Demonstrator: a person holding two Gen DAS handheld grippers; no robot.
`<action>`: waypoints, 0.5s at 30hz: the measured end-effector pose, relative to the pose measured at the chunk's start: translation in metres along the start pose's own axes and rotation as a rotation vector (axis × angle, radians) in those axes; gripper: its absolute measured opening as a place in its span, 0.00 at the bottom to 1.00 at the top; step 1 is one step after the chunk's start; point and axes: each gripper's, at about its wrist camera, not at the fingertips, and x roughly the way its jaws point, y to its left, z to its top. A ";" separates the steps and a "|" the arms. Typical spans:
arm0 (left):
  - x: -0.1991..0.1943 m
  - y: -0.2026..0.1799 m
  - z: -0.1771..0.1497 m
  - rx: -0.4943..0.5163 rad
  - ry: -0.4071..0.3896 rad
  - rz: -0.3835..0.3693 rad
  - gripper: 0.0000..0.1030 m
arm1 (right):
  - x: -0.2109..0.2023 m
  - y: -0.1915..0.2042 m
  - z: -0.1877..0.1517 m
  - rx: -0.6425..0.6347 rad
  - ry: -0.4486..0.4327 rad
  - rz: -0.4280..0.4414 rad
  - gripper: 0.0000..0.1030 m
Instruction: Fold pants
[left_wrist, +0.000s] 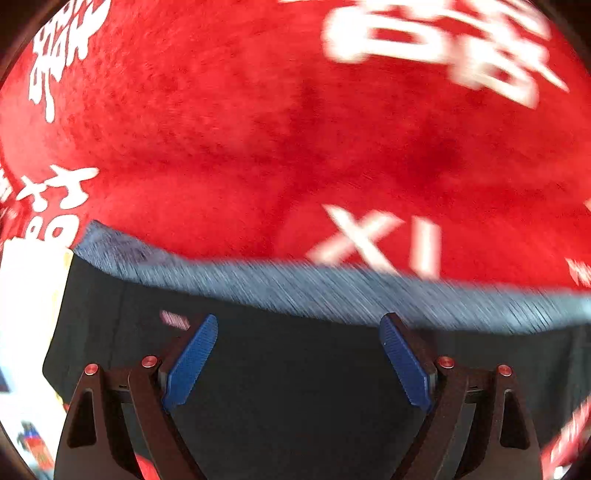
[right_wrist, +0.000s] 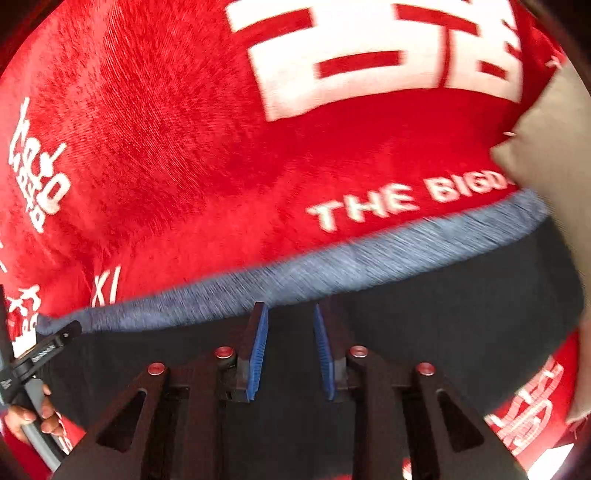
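Observation:
Dark pants (left_wrist: 295, 369) with a grey-blue ribbed waistband (left_wrist: 332, 291) lie on a red blanket with white lettering (left_wrist: 258, 129). My left gripper (left_wrist: 299, 325) is wide open just above the dark cloth, its blue pads (left_wrist: 192, 362) short of the waistband. In the right wrist view the same pants (right_wrist: 443, 314) and waistband (right_wrist: 332, 269) show. My right gripper (right_wrist: 290, 314) is partly open with a narrow gap, its tips at the waistband's near edge, holding nothing that I can see.
A beige cushion (right_wrist: 554, 147) lies at the right on the red blanket (right_wrist: 166, 147). The other gripper's handle and the person's hand (right_wrist: 33, 406) show at the far left of the right wrist view. Printed items lie at the left edge (left_wrist: 26, 332).

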 end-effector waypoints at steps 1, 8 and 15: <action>-0.006 -0.008 -0.010 0.024 0.007 -0.024 0.88 | -0.007 -0.007 -0.008 -0.012 0.003 -0.018 0.33; -0.008 -0.053 -0.095 0.110 0.037 -0.059 0.92 | -0.006 -0.055 -0.056 -0.005 0.013 -0.037 0.45; 0.002 -0.035 -0.092 0.035 0.072 -0.073 0.99 | -0.017 -0.055 -0.066 -0.071 0.027 0.015 0.60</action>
